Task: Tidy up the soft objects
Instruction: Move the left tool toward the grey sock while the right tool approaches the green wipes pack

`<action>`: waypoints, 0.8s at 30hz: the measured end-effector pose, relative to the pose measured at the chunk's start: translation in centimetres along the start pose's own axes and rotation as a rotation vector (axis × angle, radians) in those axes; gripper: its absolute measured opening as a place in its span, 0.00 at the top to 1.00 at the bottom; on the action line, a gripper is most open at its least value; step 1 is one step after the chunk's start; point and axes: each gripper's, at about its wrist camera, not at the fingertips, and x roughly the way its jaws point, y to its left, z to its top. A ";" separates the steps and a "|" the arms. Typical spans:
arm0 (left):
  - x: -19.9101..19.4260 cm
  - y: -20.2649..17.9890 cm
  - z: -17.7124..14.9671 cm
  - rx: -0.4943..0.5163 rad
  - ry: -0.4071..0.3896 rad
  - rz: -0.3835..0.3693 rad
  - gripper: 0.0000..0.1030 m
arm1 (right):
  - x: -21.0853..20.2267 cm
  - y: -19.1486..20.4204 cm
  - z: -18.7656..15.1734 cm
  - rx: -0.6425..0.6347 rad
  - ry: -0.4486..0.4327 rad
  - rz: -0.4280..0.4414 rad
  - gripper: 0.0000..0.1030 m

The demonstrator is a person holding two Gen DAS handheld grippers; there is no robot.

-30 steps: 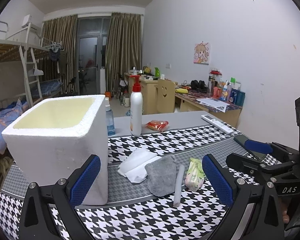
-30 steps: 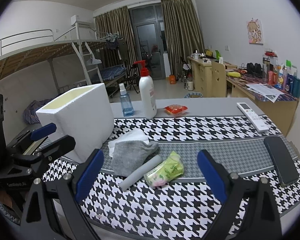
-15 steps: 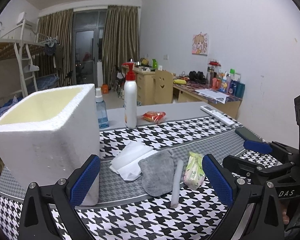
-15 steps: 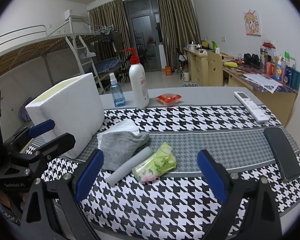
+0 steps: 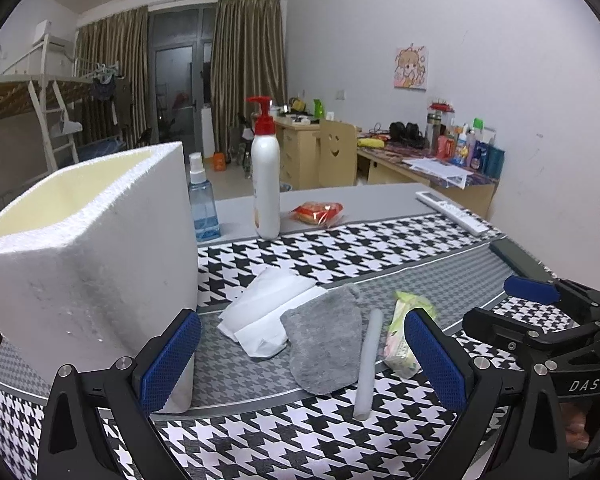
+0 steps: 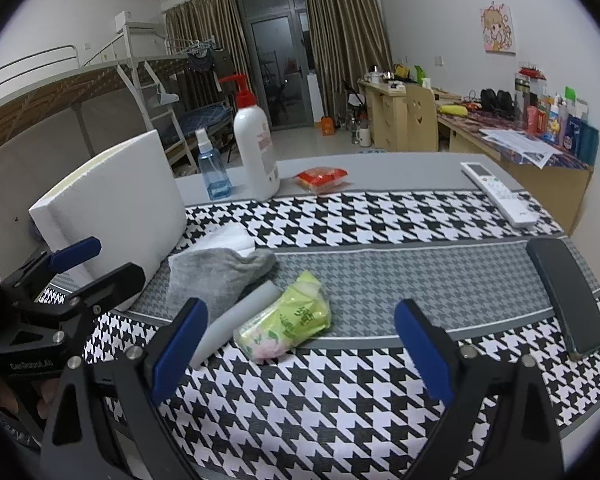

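As both views are drawing lower and nearer than a second ago, the left claw (image 5: 300,364) and right claw (image 6: 300,344), both gaping empty, are closing on the sock (image 5: 324,340), tube (image 5: 367,364) and tissue pack (image 6: 286,320) lying mid-frame on the tabletop (image 6: 380,280) beside the foam box (image 5: 84,256), nothing yet organized.

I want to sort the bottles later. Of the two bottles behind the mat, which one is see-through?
The small blue spray bottle, standing between the foam box and the taller pump bottle. The pump bottle is solid white with a red pump.

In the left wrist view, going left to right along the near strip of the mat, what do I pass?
Foam box → white tissues → grey cloth → grey foam tube → green tissue pack → right tongs.
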 end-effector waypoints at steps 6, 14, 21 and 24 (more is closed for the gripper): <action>1.1 -0.1 -0.1 0.005 0.027 0.006 0.01 | 0.9 -0.6 0.0 0.009 0.019 -0.015 0.06; 2.6 -0.5 -0.2 0.019 0.064 0.014 0.01 | 1.8 -0.9 -0.1 0.010 0.045 -0.004 0.06; 4.0 -0.5 -0.3 0.040 0.096 0.044 0.05 | 2.6 -1.3 0.0 0.016 0.068 -0.005 0.06; 4.4 -0.6 -0.3 0.040 0.112 0.042 0.14 | 2.8 -1.2 0.1 0.010 0.073 0.003 0.06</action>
